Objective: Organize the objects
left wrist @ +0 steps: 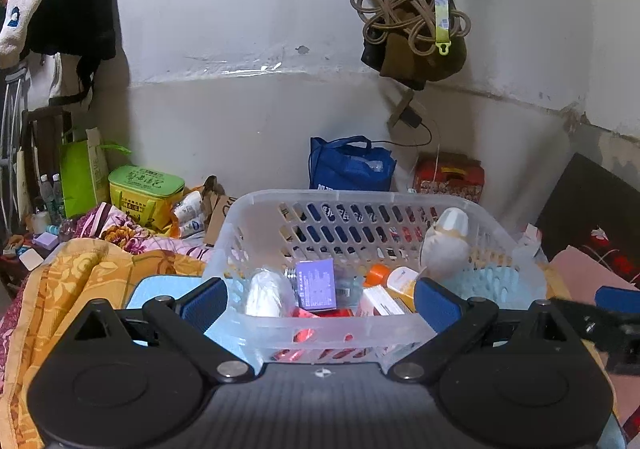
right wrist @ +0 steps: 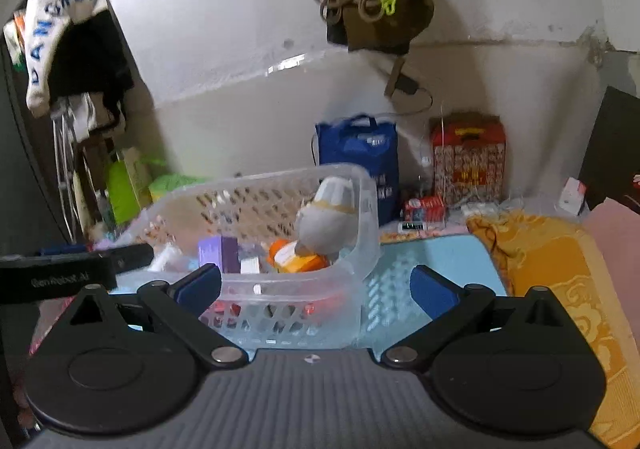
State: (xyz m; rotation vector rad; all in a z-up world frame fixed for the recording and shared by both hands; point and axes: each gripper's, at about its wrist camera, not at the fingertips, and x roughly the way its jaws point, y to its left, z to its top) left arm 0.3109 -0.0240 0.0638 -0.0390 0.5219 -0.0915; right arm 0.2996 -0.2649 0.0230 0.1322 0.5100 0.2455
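Observation:
A clear plastic basket (left wrist: 344, 333) stands on a light blue mat (right wrist: 432, 253) on the bed. It holds a purple box (left wrist: 316, 285), a white plush toy (left wrist: 444, 245), an orange item (left wrist: 376, 275), a white roll (left wrist: 264, 291) and small cartons. My left gripper (left wrist: 320, 301) is open and empty, its blue pads either side of the basket's near wall. My right gripper (right wrist: 316, 287) is open and empty, just in front of the basket's (right wrist: 280, 313) near right corner. The plush toy (right wrist: 328, 217) and purple box (right wrist: 218, 253) show there too. The left gripper's body (right wrist: 60, 277) shows at the left.
An orange patterned blanket (left wrist: 80, 281) covers the bed around the mat. At the back by the wall stand a blue bag (left wrist: 352, 165), a red gift box (left wrist: 448, 177), a green tin (left wrist: 144, 185) and a green paper bag (left wrist: 82, 173). Clothes and cords hang on the wall.

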